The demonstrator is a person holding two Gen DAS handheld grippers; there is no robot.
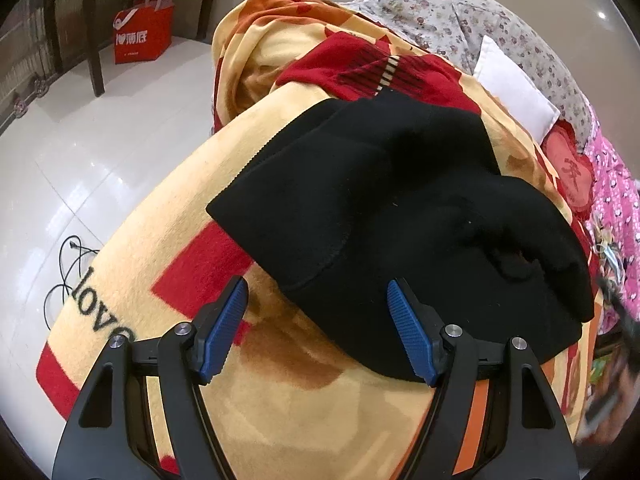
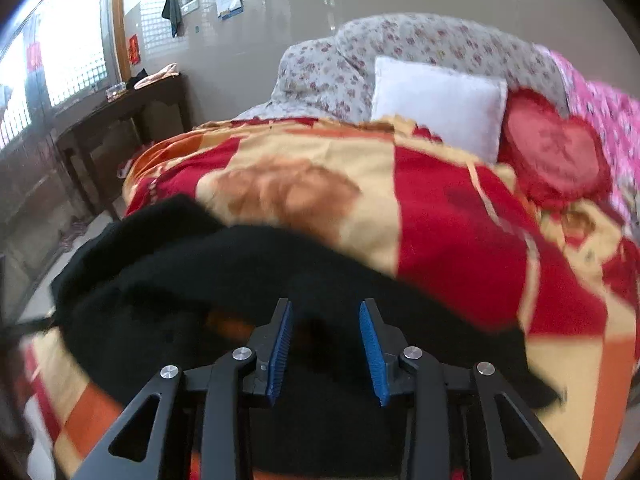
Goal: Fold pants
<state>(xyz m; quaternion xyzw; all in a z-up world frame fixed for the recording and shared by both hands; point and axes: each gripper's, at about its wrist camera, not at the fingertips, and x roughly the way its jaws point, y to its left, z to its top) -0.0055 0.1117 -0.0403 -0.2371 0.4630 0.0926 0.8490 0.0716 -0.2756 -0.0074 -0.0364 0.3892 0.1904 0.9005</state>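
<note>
The black pants (image 1: 400,208) lie bunched and partly folded on a yellow and red blanket (image 1: 280,400) over a bed. My left gripper (image 1: 316,292) is open, its blue pads just above the near edge of the pants, holding nothing. In the right wrist view the pants (image 2: 208,272) spread across the near part of the blanket (image 2: 460,220). My right gripper (image 2: 326,312) is open over the black cloth, with nothing between its pads. That view is blurred.
A white pillow (image 2: 436,104), a red heart cushion (image 2: 552,148) and a floral quilt (image 2: 400,40) lie at the bed's far end. A dark wooden table (image 2: 120,116) stands left of the bed. A red paper bag (image 1: 144,34), chair legs and a black cable (image 1: 68,268) are on the white floor.
</note>
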